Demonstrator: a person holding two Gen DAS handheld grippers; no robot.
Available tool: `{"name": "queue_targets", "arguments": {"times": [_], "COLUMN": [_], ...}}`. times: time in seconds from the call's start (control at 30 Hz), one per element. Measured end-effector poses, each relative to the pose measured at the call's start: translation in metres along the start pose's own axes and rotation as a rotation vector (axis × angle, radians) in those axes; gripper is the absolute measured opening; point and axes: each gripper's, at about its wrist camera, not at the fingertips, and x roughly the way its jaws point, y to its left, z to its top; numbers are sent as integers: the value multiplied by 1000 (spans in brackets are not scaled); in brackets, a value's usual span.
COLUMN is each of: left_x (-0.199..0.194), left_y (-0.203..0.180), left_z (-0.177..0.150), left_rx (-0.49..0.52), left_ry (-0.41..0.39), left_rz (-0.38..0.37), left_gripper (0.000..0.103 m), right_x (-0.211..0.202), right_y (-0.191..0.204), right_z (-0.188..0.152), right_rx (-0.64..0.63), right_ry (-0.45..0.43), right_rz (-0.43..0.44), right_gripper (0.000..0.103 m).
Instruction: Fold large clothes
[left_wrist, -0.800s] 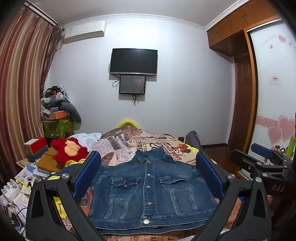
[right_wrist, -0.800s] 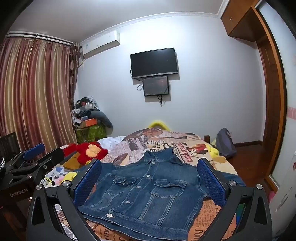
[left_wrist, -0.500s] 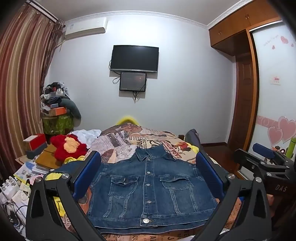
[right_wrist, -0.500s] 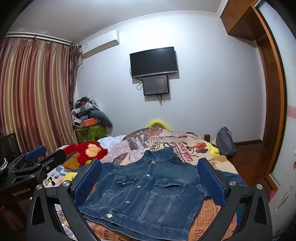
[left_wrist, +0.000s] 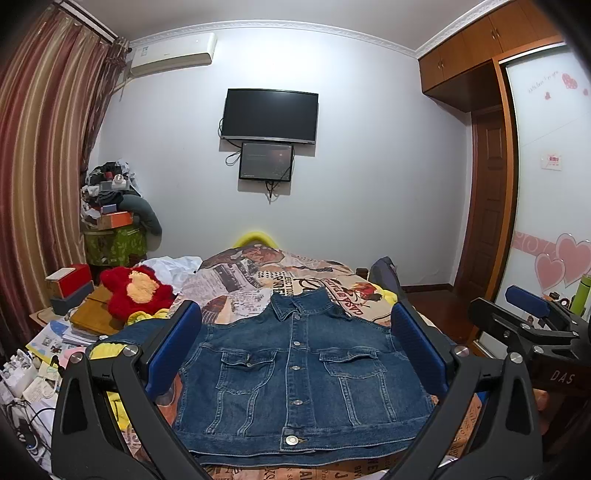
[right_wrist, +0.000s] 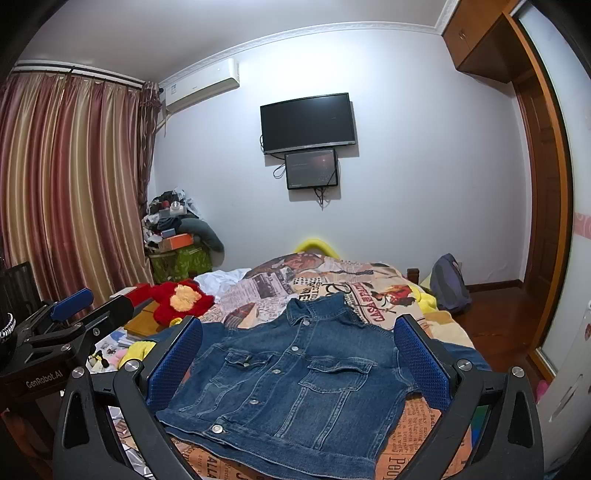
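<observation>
Jacket (left_wrist: 295, 373): denim, lies flat and buttoned on the bed (left_wrist: 258, 273), collar toward the far wall.
Left gripper (left_wrist: 295, 354): jaws spread wide, nothing between them, held above the near hem.
Right gripper (right_wrist: 295, 365): jaws wide too, empty, just beside the left one.
Toy (left_wrist: 136, 291): red plush, left of the bed.

Blue denim jacket (left_wrist: 295, 373), buttoned, spread flat front-up, collar away
</observation>
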Motion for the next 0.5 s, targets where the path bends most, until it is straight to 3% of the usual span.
{"name": "queue_targets", "arguments": {"times": [0.5], "left_x": [6], "left_y": [1], "left_z": [-1], "left_rx": [-4], "left_ry": [9], "left_rz": [12], "left_gripper": [103], "right_x": [4], "right_y": [1], "right_z": [-2], "right_rx": [-7], "right_ry": [-1], "right_rz": [0], "right_gripper": [103]}}
